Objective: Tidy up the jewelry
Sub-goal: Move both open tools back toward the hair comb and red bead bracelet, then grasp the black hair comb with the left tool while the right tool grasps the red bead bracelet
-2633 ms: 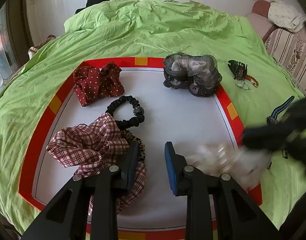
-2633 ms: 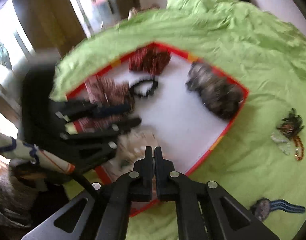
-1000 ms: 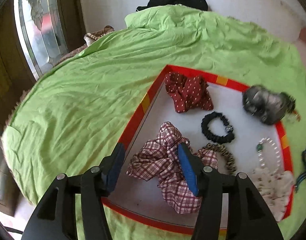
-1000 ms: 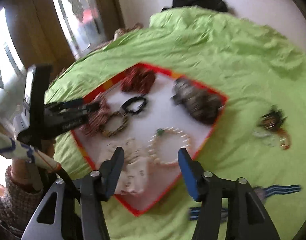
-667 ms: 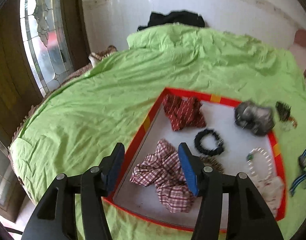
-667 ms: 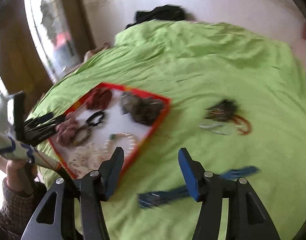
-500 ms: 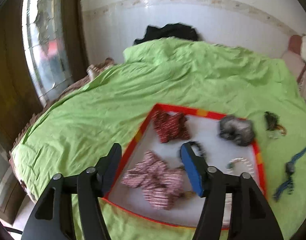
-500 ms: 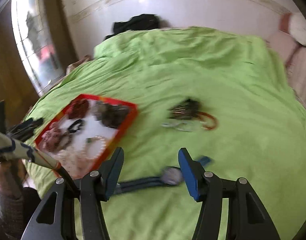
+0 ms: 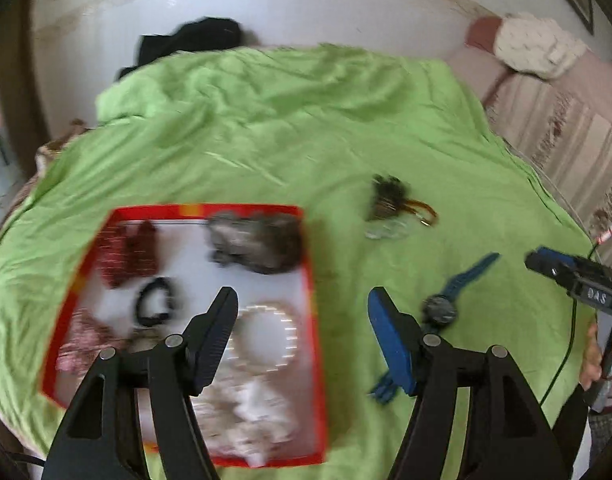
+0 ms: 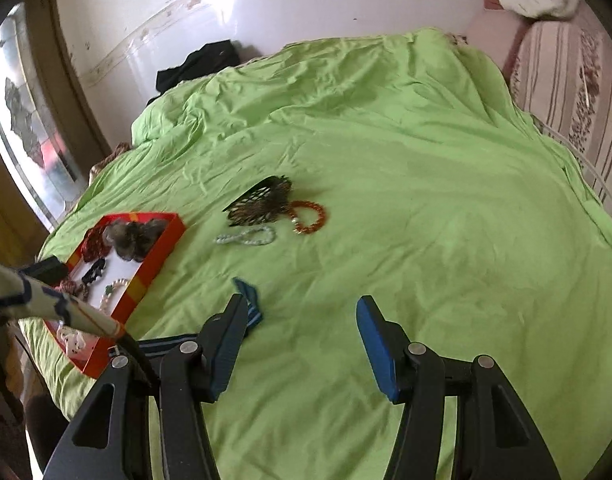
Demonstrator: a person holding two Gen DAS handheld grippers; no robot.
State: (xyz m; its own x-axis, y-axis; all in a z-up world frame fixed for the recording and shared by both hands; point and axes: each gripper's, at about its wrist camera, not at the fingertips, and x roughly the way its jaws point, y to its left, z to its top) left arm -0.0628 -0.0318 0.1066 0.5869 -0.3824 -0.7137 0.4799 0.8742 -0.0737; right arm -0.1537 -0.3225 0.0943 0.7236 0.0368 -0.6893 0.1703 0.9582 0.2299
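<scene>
Left wrist view: the left claw hangs wide open and empty over the red-rimmed tray on the green bed. A pearl bracelet lies in the tray and a blue watch sits just beside it on the sheet.

Right wrist view: the right claw is spread open too, holding nothing. An orange bead bracelet, a pale one and a dark hair clip lie together ahead, apart from the tray.

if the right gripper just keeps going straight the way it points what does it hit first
Probably just bare green sheet. The right gripper is open and nothing lies between its fingers ahead. The blue watch sits by its left finger, and the bracelets lie left of that line, though depth is unclear.
</scene>
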